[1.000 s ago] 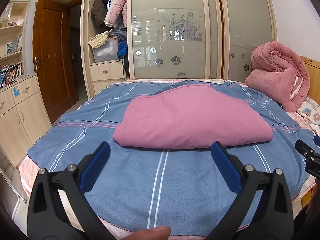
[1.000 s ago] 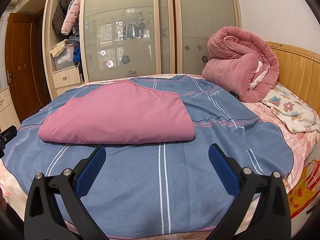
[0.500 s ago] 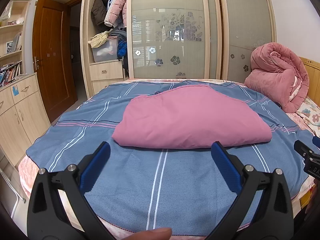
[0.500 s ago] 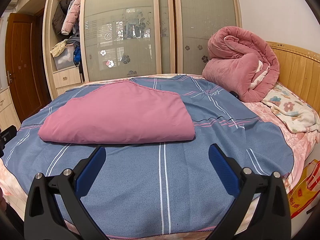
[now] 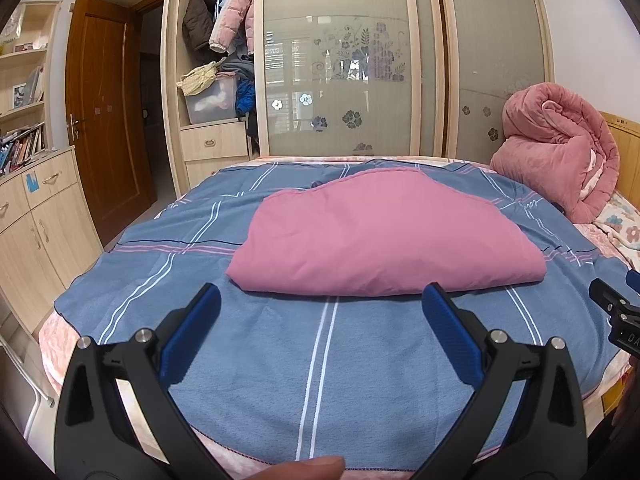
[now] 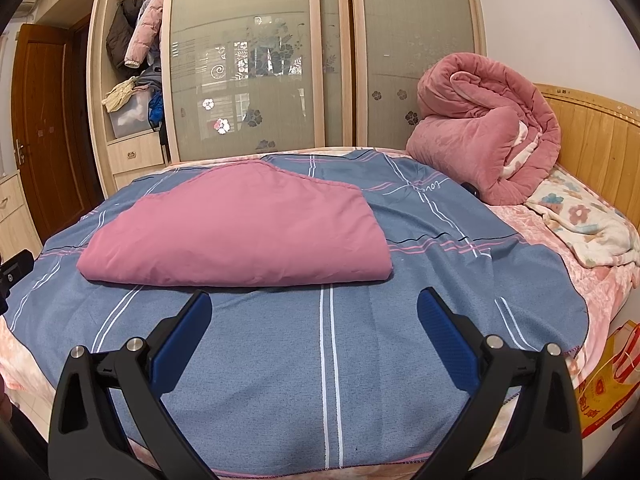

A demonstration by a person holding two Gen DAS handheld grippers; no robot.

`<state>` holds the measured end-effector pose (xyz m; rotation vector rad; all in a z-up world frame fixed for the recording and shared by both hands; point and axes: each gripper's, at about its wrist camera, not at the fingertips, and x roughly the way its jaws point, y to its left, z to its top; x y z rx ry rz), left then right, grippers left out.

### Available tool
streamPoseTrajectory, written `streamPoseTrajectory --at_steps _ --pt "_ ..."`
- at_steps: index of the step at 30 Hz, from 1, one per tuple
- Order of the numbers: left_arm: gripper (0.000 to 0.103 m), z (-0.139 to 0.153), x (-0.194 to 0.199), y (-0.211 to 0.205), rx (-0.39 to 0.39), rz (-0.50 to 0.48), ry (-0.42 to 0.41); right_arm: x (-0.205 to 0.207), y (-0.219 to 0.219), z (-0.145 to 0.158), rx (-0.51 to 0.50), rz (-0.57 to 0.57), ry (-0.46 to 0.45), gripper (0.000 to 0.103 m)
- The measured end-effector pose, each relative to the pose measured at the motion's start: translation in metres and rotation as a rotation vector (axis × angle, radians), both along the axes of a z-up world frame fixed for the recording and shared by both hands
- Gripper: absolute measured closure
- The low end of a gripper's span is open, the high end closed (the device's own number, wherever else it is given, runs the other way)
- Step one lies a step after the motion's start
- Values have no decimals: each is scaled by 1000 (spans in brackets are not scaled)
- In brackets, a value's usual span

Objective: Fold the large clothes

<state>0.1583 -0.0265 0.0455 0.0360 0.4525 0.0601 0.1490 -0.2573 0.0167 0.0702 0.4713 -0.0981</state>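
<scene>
Leftmost, the open wardrobe bay holds hanging jackets above a clear storage bin with pale cloth inside and a yellowish garment draped over its rim. Right of it, the pink folded garment lies smooth on the blue striped cover near the bed's middle, its near edge a rounded fold. The left gripper and the right gripper both hover spread wide and empty just short of that edge. Farther right sits a rolled pink quilt.
</scene>
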Motion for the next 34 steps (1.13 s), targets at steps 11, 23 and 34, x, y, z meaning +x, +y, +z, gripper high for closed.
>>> streamPoseTrajectory --at_steps 11,23,34 --pt "2 0 0 0 4 -1 -1 0 -1 -1 -3 0 2 1" --pt "2 -1 -2 1 2 -6 2 -1 1 -2 -4 3 4 1" --pt "2 -4 0 -1 0 -42 25 0 1 -2 -2 4 4 1"
